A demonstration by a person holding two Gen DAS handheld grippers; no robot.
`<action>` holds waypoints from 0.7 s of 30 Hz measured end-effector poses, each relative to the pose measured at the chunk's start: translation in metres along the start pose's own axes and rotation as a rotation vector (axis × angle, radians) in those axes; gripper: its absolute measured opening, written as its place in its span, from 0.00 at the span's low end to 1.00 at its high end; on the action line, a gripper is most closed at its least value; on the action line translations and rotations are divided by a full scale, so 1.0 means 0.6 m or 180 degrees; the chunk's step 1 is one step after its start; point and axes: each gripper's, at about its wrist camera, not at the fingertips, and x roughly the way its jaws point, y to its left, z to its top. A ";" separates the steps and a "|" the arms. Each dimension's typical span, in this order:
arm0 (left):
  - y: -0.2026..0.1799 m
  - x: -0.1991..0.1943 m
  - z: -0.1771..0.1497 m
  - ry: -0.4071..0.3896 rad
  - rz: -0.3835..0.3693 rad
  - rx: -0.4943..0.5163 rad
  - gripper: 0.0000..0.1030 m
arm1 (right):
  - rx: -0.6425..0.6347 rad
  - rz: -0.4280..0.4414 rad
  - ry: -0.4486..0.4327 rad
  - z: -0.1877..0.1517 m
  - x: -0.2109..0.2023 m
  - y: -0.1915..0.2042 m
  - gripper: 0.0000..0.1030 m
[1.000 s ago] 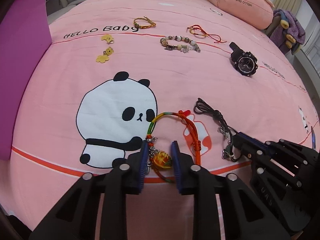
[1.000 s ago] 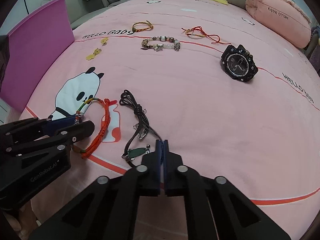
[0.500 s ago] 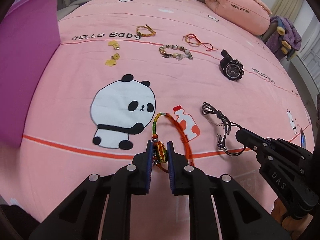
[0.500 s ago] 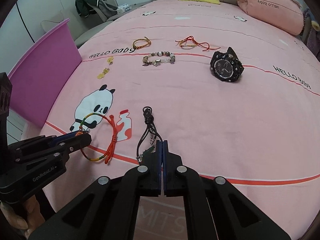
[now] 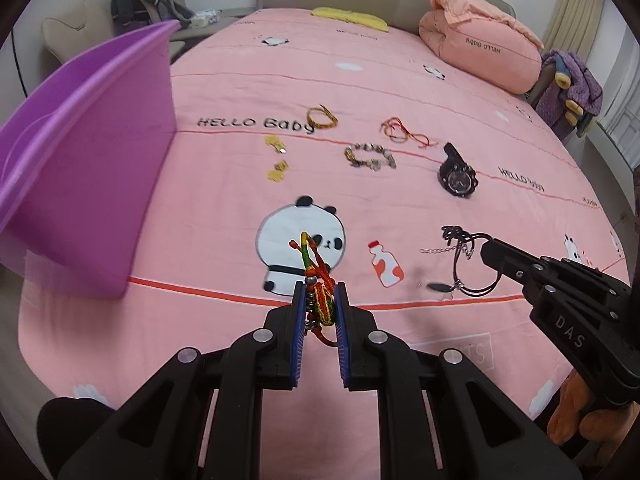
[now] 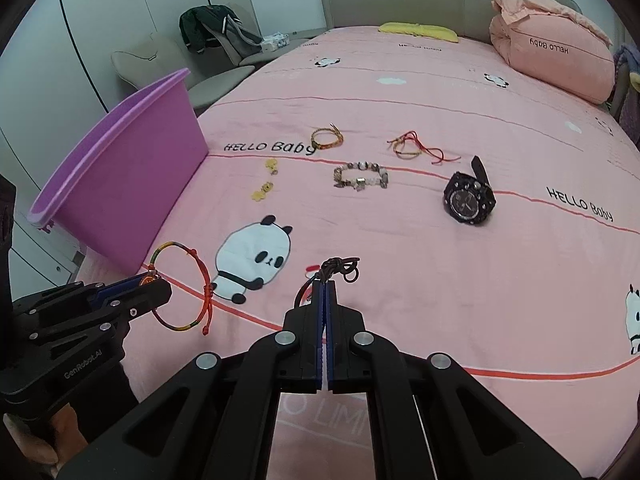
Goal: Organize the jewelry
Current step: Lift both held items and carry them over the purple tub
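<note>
My left gripper [image 5: 320, 300] is shut on the bead of a red, green and yellow cord bracelet [image 5: 316, 276]. In the right wrist view that bracelet [image 6: 202, 284] hangs as a loop off the left gripper [image 6: 158, 286], above the pink bedspread. My right gripper [image 6: 325, 286] is shut on a black cord necklace [image 6: 340, 266]. From the left wrist view the necklace [image 5: 464, 264] dangles with its chain and pendant below the right gripper [image 5: 486, 248]. A purple plastic tub [image 6: 132, 184] stands on the bed to the left of both grippers.
Farther up the bedspread [image 5: 400, 208] lie a black watch [image 5: 458, 178], a beaded bracelet [image 5: 370, 156], a red string bracelet [image 5: 400, 130], a gold-brown bracelet [image 5: 322, 118] and two yellow charms [image 5: 278, 160]. A folded pink quilt [image 5: 480, 52] sits at the head. A hand holds the right gripper.
Both grippers have risen from the bedspread. The left jaws closed on the bracelet's bead and lifted it; the black necklace came up with the right gripper. The purple tub now shows more fully.
</note>
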 end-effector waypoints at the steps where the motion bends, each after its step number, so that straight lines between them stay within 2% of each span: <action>1: 0.007 -0.009 0.005 -0.0012 -0.0009 -0.0023 0.14 | -0.0025 0.0010 -0.0015 0.006 -0.005 0.007 0.01; 6: 0.045 -0.060 0.043 -0.0162 0.0068 -0.0042 0.14 | -0.0098 0.0146 -0.0111 0.046 -0.028 0.052 0.01; 12: 0.090 -0.114 0.096 -0.0371 0.0159 -0.0029 0.14 | -0.0198 0.0448 -0.0224 0.113 -0.040 0.121 0.01; 21: 0.190 -0.179 0.174 -0.0616 0.0353 -0.0198 0.14 | -0.0546 0.0810 -0.0422 0.222 -0.044 0.258 0.01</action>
